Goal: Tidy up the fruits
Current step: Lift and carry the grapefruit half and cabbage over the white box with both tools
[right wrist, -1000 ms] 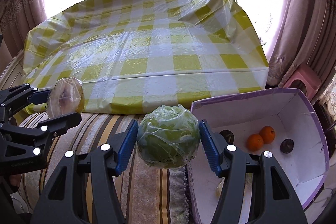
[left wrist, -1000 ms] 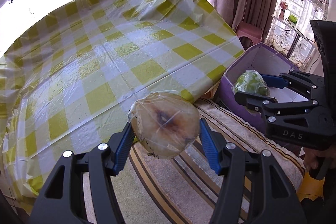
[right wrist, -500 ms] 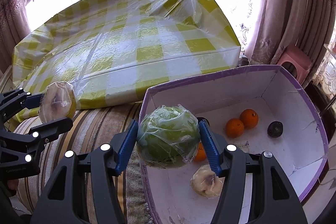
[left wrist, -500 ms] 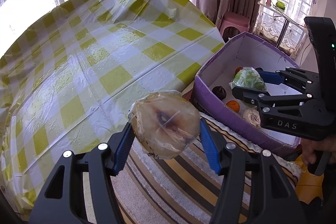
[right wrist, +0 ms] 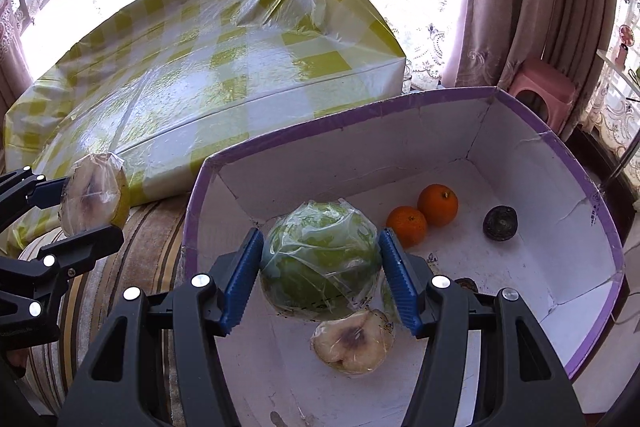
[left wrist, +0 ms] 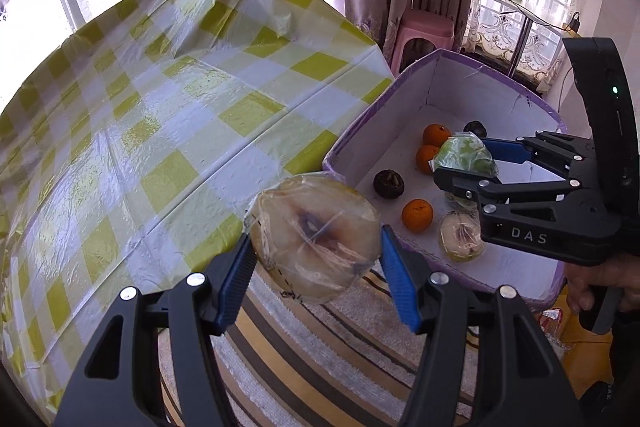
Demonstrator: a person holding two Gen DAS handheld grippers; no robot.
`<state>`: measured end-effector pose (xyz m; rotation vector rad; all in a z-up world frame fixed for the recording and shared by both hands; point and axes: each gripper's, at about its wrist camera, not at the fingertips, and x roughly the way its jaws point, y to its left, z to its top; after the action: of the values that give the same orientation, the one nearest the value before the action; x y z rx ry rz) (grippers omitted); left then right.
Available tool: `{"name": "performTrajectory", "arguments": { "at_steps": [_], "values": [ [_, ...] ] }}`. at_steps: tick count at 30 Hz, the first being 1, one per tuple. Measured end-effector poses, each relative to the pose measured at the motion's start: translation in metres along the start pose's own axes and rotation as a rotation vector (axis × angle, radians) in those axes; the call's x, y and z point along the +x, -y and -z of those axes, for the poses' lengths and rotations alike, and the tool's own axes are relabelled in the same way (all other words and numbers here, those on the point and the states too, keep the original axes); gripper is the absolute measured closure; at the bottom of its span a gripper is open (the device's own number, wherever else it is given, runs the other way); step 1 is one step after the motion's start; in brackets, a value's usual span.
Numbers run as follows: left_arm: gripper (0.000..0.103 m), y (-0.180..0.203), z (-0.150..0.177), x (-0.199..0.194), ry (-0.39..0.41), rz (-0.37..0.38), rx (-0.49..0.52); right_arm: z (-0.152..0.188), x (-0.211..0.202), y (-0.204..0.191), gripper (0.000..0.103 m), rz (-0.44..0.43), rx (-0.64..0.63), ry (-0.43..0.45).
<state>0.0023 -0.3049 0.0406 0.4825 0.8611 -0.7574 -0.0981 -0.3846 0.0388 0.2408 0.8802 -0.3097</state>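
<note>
My left gripper (left wrist: pixel 314 269) is shut on a plastic-wrapped halved pale fruit (left wrist: pixel 314 241), held above the striped cushion just left of the purple-rimmed white box (left wrist: pixel 404 87). It also shows in the right wrist view (right wrist: pixel 92 199). My right gripper (right wrist: pixel 320 273) is shut on a plastic-wrapped green fruit (right wrist: pixel 320 261), held over the inside of the box (right wrist: pixel 400 107). In the box lie oranges (right wrist: pixel 438 205), a dark round fruit (right wrist: pixel 500 223) and another wrapped halved fruit (right wrist: pixel 352 341).
A table with a yellow-checked plastic cloth (left wrist: pixel 160 115) stands behind the box. A striped cushion (left wrist: pixel 320 347) lies under the left gripper. A pink stool (left wrist: pixel 424 31) and curtains stand at the back right.
Both grippers have moved right with their fruits. The right gripper now holds the green fruit deeper over the box. The left gripper has come closer to the box's near left corner.
</note>
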Motion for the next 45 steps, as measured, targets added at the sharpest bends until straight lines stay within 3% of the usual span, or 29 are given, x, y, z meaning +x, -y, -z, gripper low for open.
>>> {"name": "performTrajectory", "arguments": {
  "at_steps": [9, 29, 39, 45],
  "values": [
    [0.042, 0.019, -0.016, 0.023, -0.014, 0.04, 0.042, 0.004, 0.007, 0.029, 0.045, 0.044, 0.043, -0.022],
    [0.042, 0.044, -0.039, 0.069, -0.052, 0.148, 0.054, 0.003, 0.017, 0.095, 0.045, 0.244, 0.059, -0.1],
    [0.042, 0.063, -0.053, 0.09, -0.074, 0.22, 0.073, -0.007, 0.026, 0.118, 0.045, 0.358, -0.009, -0.163],
    [0.042, 0.074, -0.059, 0.106, -0.107, 0.254, 0.078, -0.019, 0.039, 0.11, 0.045, 0.367, -0.089, -0.197]
  ]
}}
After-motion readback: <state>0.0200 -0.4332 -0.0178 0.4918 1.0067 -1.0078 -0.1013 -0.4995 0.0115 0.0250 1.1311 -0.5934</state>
